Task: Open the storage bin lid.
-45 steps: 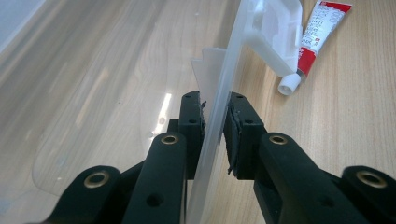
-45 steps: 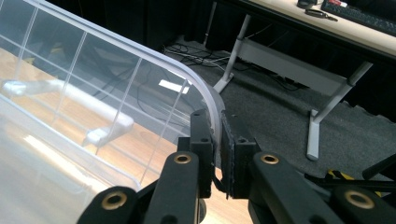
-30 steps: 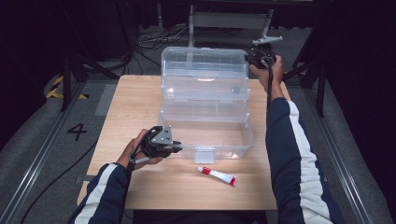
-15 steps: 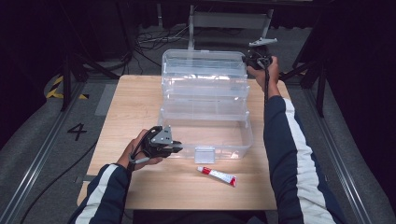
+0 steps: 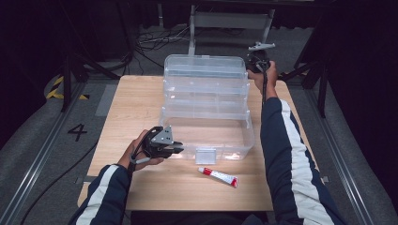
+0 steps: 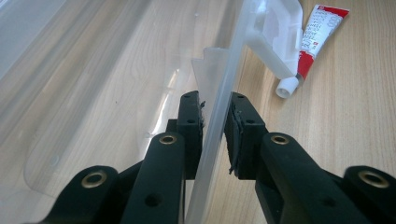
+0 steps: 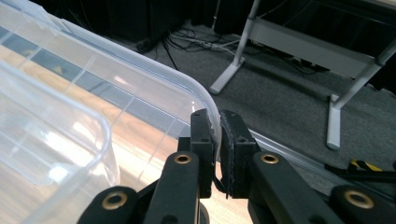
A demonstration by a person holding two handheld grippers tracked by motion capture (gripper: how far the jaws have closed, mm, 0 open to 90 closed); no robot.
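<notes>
A clear plastic box point(image 5: 249, 136) stands mid-table with its lid point(image 5: 206, 70) raised behind it. My left gripper point(image 5: 176, 149) is at the box's near left corner. In the left gripper view it point(image 6: 217, 100) is shut on the box's thin front wall point(image 6: 224, 79), one jaw on each side. My right gripper point(image 5: 251, 63) is at the lid's far right corner. The right gripper view shows it point(image 7: 218, 116) shut on the lid's rim point(image 7: 154, 77). A red and white tube point(image 5: 217, 176) lies on the table in front of the box.
The box's front latch point(image 5: 205, 155) hangs over the near wall, close to the tube point(image 6: 313, 37). The wooden table point(image 5: 136, 103) has bare room left of the box. Behind the table are a metal stand point(image 7: 289, 42) and cables on the floor.
My right gripper has sunk a little and shifted left with the lid's corner in it, and the lid has tipped lower. The left gripper has stayed in place.
</notes>
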